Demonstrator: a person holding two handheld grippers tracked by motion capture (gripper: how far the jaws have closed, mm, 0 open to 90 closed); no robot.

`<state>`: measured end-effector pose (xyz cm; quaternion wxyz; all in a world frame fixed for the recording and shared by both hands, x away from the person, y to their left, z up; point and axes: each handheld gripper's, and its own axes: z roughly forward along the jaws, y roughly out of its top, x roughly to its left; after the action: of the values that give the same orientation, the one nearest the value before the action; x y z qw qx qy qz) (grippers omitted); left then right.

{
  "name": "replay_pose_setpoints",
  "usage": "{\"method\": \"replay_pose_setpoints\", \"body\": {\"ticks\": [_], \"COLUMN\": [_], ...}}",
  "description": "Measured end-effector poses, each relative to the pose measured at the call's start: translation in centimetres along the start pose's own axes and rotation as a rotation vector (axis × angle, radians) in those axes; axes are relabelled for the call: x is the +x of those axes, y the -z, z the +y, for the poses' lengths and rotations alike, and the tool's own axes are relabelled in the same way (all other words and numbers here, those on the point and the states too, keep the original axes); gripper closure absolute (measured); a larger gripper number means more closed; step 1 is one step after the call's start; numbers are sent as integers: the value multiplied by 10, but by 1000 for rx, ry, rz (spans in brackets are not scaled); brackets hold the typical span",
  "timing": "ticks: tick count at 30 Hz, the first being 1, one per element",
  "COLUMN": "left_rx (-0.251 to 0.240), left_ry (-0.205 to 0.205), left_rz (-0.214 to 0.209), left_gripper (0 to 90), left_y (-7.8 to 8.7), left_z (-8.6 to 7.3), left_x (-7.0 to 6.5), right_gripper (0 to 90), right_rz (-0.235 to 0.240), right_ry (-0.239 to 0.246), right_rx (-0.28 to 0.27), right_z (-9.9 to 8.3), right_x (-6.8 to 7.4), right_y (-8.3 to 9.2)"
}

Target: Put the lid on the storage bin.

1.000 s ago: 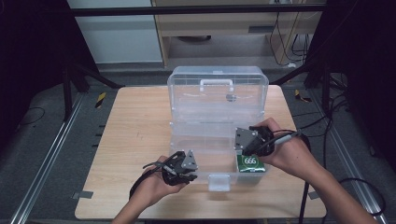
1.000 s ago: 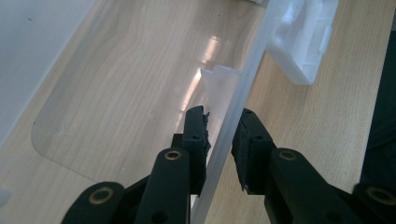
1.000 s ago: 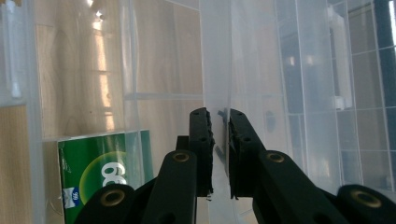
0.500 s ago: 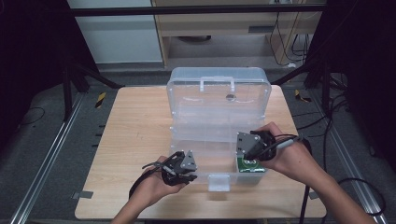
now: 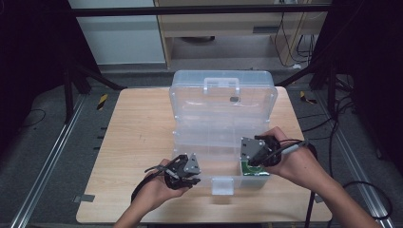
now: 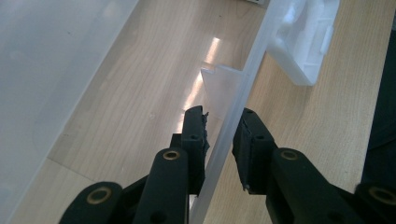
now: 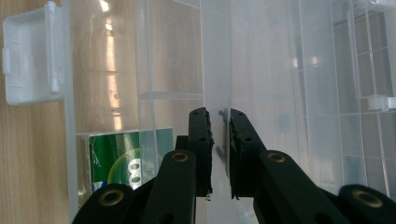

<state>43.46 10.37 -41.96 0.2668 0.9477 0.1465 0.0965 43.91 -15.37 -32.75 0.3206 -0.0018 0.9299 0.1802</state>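
While both claws work at the clear plastic organizer box (image 5: 223, 123), the scene reads thus:
Left gripper (image 6: 223, 135): jaws astride the box's front wall (image 6: 233, 126), pinching it and steadying the box.
Right gripper (image 7: 219, 135): jaws pressed nearly together on a thin clear divider (image 7: 217, 93) inside the box.
Green packet (image 7: 116, 163): lies in the front right compartment, just beside the right jaws.
Lid (image 5: 223, 92): stands open at the back.
Latch (image 5: 222, 186): hangs free at the front.
Progress: packet looks placed; closing and latching are likely left.

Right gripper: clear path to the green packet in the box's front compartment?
Probably yes. The green packet lies uncovered just beside the right gripper, but its jaws are shut and must open first.
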Motion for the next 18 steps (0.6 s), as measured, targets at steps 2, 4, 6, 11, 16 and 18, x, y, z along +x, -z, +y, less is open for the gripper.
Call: {"method": "replay_pose_setpoints", "body": {"ticks": [2,4,6,11,16,18], "left_rx": [1,3,3,1,-5,-4], "left_ry": [-1,17,-23,-27,7,-27], "left_rz": [5,6,12,13,14,21], "left_gripper": [743,742,742,741,737,737], "left_y": [0,0,0,0,0,0], "left_z": [0,0,1,0,-1,0], "left_x": [-1,-2,0,0,-3,-1], "right_gripper": [812,811,811,808,806,807], "right_rz": [0,-1,2,5,4,8], "right_ry": [0,1,-2,0,-1,-4], "right_rx": [0,0,-3,-7,-9,-6], "right_z": [0,0,0,-1,-1,-1], "right_x": [1,1,2,3,3,4], "right_y": [0,0,0,0,0,0]}}
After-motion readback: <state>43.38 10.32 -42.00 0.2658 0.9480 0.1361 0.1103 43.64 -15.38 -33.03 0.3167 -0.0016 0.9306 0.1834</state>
